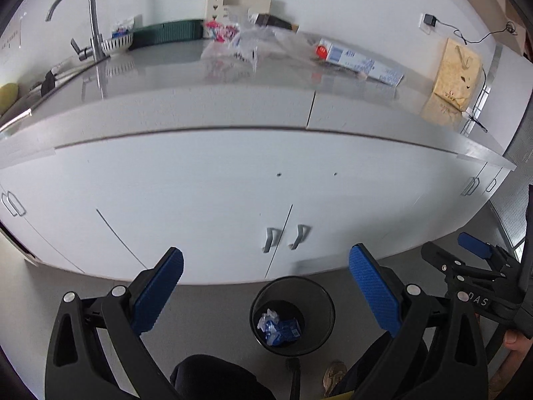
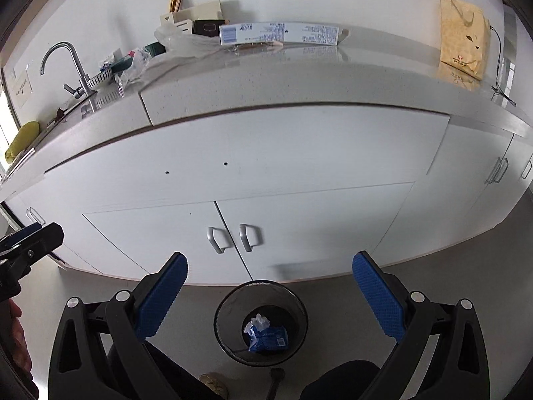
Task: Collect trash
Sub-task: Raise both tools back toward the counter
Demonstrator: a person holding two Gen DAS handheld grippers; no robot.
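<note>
A black mesh trash bin (image 1: 319, 330) (image 2: 226, 336) stands on the floor in front of the white cabinets, with a crumpled blue and white wrapper (image 1: 279, 325) (image 2: 266, 333) lying in its bottom. My left gripper (image 1: 266, 286) hangs open above the bin, nothing between its blue pads. Likewise open and empty, my right gripper (image 2: 269, 286) hovers over the bin; it also shows at the right edge of the left wrist view (image 1: 473, 253). On the countertop lie a clear plastic bag (image 1: 240, 45) (image 2: 180, 41) and a long white and blue box (image 1: 359, 60) (image 2: 279, 33).
The grey countertop (image 1: 200, 76) carries a faucet (image 1: 86, 20), a striped bowl (image 1: 117, 42), a green tray (image 1: 166, 31), a beige organizer (image 1: 220, 3) and a tan paper bag (image 1: 458, 73) (image 2: 463, 46). Cabinet doors with metal handles (image 2: 230, 236) face me. The person's legs and a shoe (image 1: 333, 375) sit below.
</note>
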